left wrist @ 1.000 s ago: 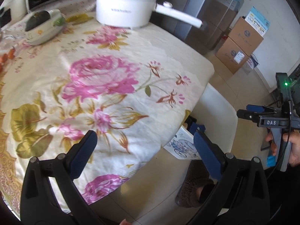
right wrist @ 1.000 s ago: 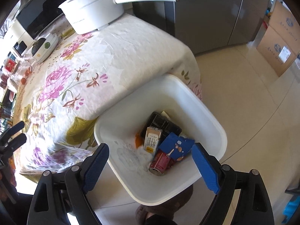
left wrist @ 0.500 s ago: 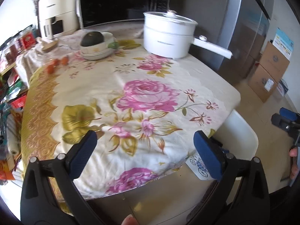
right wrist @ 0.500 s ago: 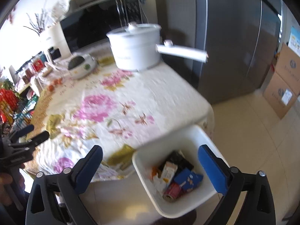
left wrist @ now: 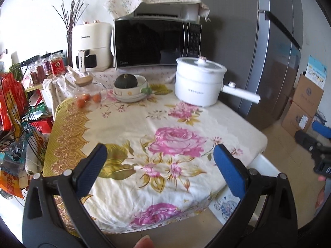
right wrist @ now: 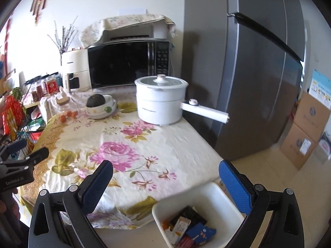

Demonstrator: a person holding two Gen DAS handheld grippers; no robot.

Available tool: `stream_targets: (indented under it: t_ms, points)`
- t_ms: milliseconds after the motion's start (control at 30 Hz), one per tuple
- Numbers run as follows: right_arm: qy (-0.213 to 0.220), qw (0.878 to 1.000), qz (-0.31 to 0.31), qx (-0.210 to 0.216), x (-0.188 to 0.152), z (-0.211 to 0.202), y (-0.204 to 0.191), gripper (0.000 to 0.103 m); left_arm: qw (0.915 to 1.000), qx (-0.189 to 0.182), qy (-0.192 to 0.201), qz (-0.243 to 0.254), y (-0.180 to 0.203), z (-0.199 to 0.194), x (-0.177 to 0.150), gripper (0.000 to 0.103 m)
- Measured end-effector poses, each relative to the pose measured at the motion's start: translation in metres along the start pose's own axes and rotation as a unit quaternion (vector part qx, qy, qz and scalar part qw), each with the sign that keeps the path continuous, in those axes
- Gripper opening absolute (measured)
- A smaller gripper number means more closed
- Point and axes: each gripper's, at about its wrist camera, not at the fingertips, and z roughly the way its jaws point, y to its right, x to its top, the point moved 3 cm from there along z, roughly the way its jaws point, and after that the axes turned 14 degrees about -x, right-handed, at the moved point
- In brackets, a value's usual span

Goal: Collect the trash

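The left gripper [left wrist: 160, 161] hangs released over the near part of the desk [left wrist: 238, 124], its blue pads wide apart with nothing between them. The right gripper [right wrist: 165, 177] is likewise released and empty, its jaws spread wide above the desk's near right corner.

Just below the right gripper, on the floor against the desk's near right edge, stands a white bin [right wrist: 206, 194]. The trash [right wrist: 190, 225] lies inside it: a dark packet, a small orange-and-white carton, a blue wrapper and something red, heaped together at the bottom.

The desk carries a cream cloth [left wrist: 132, 128] printed with pink roses and olive leaves, and its near and middle stretch is bare.

Farther back on the right sits a white pot [left wrist: 199, 81] with a lid and a long handle that sticks out past the desk's right edge. Left of it is a bowl [left wrist: 130, 92] holding a dark green squash, and farther left a clear jar [left wrist: 88, 93] with small orange fruits.

Behind these stand a black microwave [left wrist: 153, 43] under a draped cloth and a cream air fryer [left wrist: 91, 45]. A grey fridge [right wrist: 258, 72] rises at the far right, with cardboard boxes [right wrist: 308, 128] on the floor beside it.
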Motion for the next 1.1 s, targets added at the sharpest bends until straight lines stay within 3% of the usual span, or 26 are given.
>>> stream_targets:
  t_ms: [367,1100]
  points:
    - [0.020,0.999,0.025,-0.004,0.003,-0.004,0.007,0.103,0.9994,-0.011,0.032,0.008,0.010,-0.010,0.004,0.102]
    - [0.017,0.999,0.032,-0.006,0.002,-0.002,0.013,0.103,0.9993,-0.011,0.034,0.009,0.014,-0.015,0.003,0.102]
